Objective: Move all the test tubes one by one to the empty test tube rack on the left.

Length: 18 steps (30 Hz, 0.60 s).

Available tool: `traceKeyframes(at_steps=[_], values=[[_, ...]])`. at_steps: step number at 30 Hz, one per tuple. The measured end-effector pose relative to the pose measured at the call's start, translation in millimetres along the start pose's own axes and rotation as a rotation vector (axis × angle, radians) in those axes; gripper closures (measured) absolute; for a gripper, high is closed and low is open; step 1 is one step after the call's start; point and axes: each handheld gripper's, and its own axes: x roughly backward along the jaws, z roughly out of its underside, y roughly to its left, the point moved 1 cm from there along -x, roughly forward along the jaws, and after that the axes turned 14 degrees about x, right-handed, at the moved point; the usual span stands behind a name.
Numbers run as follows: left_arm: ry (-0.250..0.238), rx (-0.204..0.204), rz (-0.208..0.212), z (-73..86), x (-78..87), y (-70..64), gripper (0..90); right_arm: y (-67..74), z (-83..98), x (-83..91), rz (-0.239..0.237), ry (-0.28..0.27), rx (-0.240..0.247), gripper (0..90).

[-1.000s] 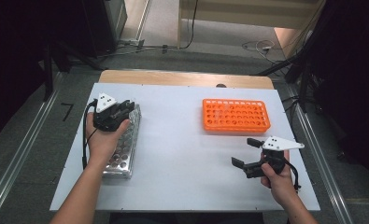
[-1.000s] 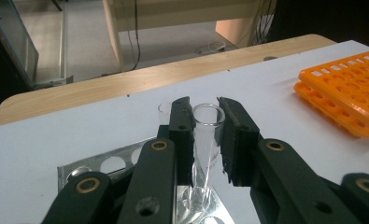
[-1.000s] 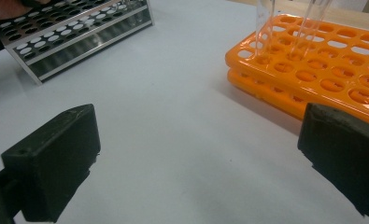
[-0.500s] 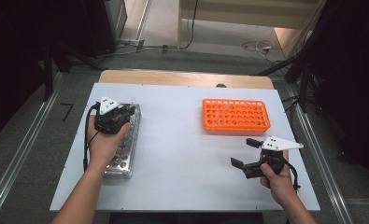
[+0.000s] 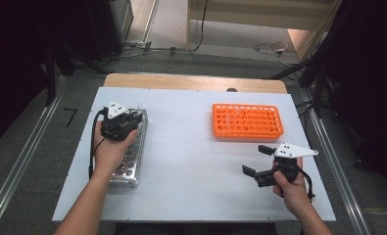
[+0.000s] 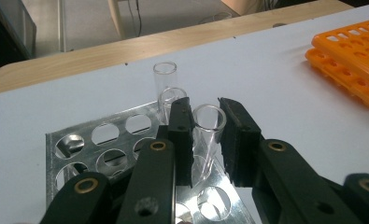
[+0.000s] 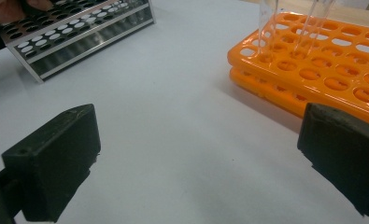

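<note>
A clear glass test tube (image 6: 209,122) stands in a hole at the far end of the metal rack (image 6: 102,144). My left gripper (image 6: 205,140) is shut on it, one black pad on each side just below the rim. Two more tubes (image 6: 166,79) stand in the rack behind it. In the high view the left gripper (image 5: 132,117) sits over the far end of the metal rack (image 5: 127,169) at the table's left. My right gripper (image 5: 255,159) hovers open near the front right, with nothing between its jaws (image 7: 196,154).
An orange tube rack (image 5: 247,120) lies at the right rear of the white table (image 5: 191,147). Two clear tubes (image 7: 268,28) stand in the orange rack (image 7: 322,70). A wooden strip (image 5: 191,82) runs along the table's far edge.
</note>
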Motion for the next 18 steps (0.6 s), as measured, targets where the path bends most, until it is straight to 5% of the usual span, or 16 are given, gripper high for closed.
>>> traceKeyframes(at_steps=[7, 12, 18], values=[[0.024, 0.012, 0.014, -0.1, -1.6, 1.4, 71.2, 1.1, -0.5, -0.4, 0.001, 0.002, 0.001, 0.0], [0.017, 0.032, 0.023, -1.7, 2.1, 1.6, 61.2, 0.7, -0.8, 0.5, 0.001, -0.004, 0.002, 0.0], [-0.013, 0.053, 0.059, -3.5, 10.1, -0.4, 39.2, -0.8, -2.5, 0.2, 0.003, -0.011, -0.004, 0.0]])
